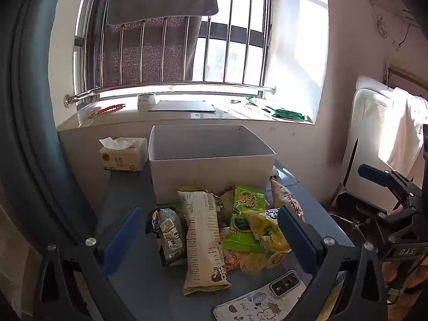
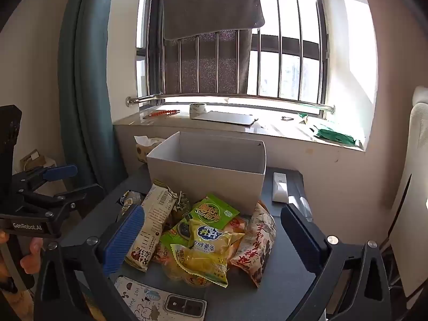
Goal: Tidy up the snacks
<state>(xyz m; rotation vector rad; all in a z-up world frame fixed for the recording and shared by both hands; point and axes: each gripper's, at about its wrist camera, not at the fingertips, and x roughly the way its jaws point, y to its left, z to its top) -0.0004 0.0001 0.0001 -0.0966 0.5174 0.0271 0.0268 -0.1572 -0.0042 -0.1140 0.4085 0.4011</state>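
Above the snack pile (image 2: 203, 238), both tongs (image 1: 211, 238) (image 2: 211, 238) wide open, empty

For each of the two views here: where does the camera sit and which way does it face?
Left wrist: on the left gripper, facing the window over the snack pile; own open fingers, right gripper at right.
Right wrist: on the right gripper, same heading; own open fingers, left gripper and a hand at left.
Shared: pile, white box, phone.

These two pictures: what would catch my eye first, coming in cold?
Probably the bright heap of snack packets in the middle of the dark table, with a white cardboard box standing open behind it. Next, the open right gripper framing the pile, and the sunlit barred window beyond.
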